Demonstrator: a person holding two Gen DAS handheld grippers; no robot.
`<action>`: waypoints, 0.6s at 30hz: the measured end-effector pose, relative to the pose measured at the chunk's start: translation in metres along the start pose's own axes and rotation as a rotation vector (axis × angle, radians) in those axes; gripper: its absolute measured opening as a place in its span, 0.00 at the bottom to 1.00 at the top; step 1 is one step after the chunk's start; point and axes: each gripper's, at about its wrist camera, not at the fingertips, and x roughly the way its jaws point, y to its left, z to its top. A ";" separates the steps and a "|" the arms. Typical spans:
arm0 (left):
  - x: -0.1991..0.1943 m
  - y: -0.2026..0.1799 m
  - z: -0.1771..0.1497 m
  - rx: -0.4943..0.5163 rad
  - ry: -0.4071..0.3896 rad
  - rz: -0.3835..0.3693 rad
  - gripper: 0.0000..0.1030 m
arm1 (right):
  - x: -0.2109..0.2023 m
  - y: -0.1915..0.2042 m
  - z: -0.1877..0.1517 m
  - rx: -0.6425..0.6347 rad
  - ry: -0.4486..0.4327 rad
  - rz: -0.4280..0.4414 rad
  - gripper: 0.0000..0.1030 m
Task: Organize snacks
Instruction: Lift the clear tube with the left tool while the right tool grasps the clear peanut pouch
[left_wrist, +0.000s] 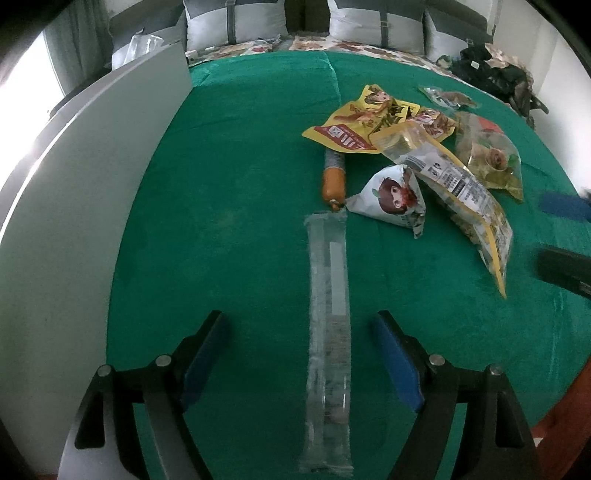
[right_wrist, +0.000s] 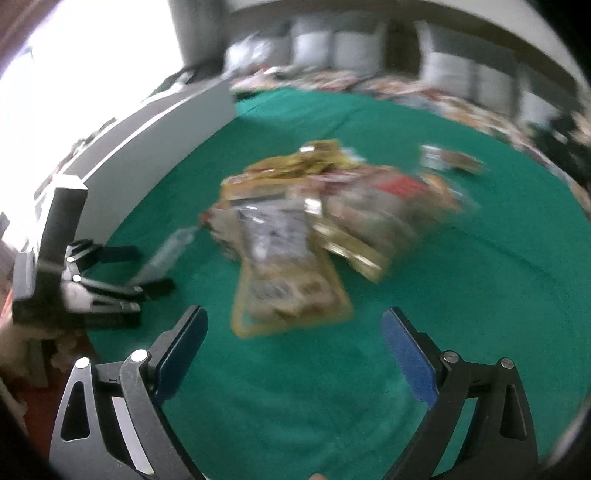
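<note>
A long clear snack stick (left_wrist: 328, 314) lies flat on the green cloth (left_wrist: 229, 206), running between the fingers of my left gripper (left_wrist: 301, 332), which stands open with neither blue pad touching it. Beyond its far end lies an orange sausage (left_wrist: 333, 177), then a heap of snack bags: a yellow bag (left_wrist: 364, 118), a small white cartoon pouch (left_wrist: 391, 197) and a clear bag with a label (left_wrist: 461, 192). In the blurred right wrist view my right gripper (right_wrist: 293, 332) is open above the cloth, just short of the snack heap (right_wrist: 306, 229). The left gripper (right_wrist: 110, 280) shows at the left.
A white board (left_wrist: 74, 206) stands along the left edge of the cloth. Grey pillows (left_wrist: 236, 22) and a patterned bedspread lie at the back, dark clothes (left_wrist: 491, 74) at the back right. The right gripper's tip (left_wrist: 565, 240) shows at the right edge.
</note>
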 end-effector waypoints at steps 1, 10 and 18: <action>0.000 0.000 0.000 0.001 -0.001 -0.001 0.78 | 0.013 0.002 0.009 -0.017 0.034 -0.001 0.94; -0.002 0.008 0.000 -0.009 0.007 -0.014 0.77 | 0.080 -0.004 0.036 0.045 0.195 -0.041 0.92; -0.008 0.010 0.002 -0.016 -0.005 -0.079 0.30 | 0.051 -0.004 0.012 0.087 0.251 0.016 0.59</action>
